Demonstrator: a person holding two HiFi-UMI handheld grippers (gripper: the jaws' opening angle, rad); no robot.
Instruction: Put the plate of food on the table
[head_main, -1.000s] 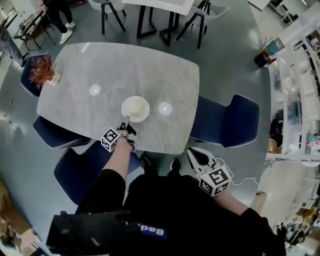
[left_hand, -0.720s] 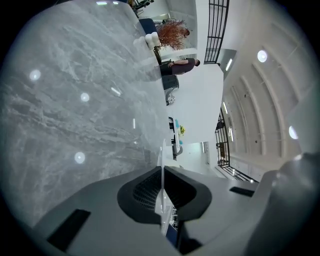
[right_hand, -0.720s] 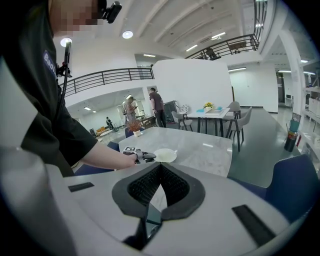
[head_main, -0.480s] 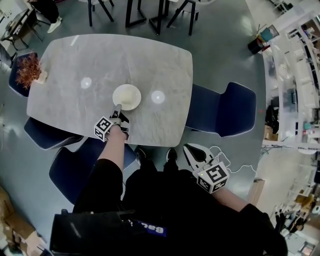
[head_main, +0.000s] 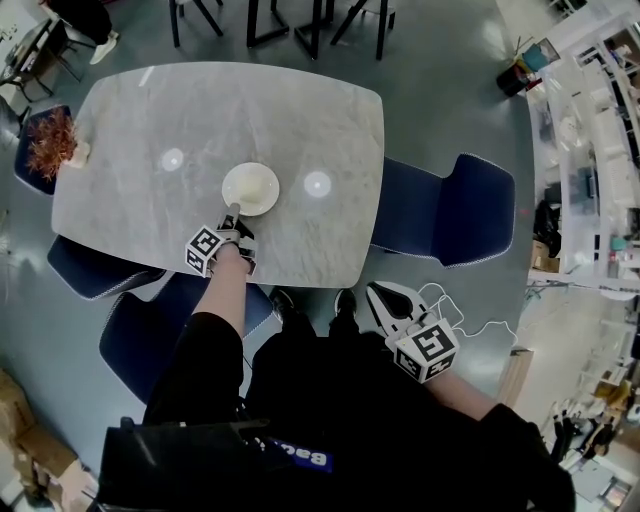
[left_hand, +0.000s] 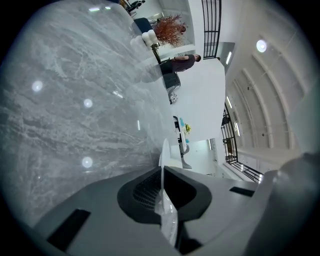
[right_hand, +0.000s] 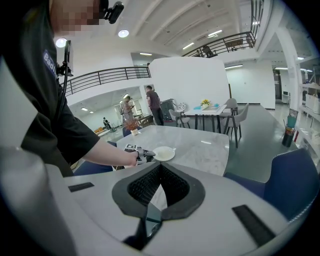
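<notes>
A round white plate (head_main: 250, 188) with a pale centre rests on the grey marble table (head_main: 300, 110), near its front edge. My left gripper (head_main: 232, 215) reaches over that edge and is shut on the plate's near rim. In the left gripper view the rim (left_hand: 163, 155) shows edge-on between the closed jaws of the left gripper (left_hand: 162, 172). My right gripper (head_main: 380, 296) hangs off the table by my right side, shut and empty. From the right gripper view the right gripper (right_hand: 159, 167) looks toward the plate (right_hand: 164, 153) and the left hand.
Dark blue chairs stand at the table's right (head_main: 450, 215) and front left (head_main: 100, 270). A vase of reddish dried plants (head_main: 45, 145) sits on the table's left end. Another table with chairs (head_main: 280, 25) is beyond. Shelving (head_main: 590, 130) lines the right side.
The head camera has shifted, so the table sits higher and further left in view. The left gripper keeps its hold on the plate's rim; the right gripper stays by my side.
</notes>
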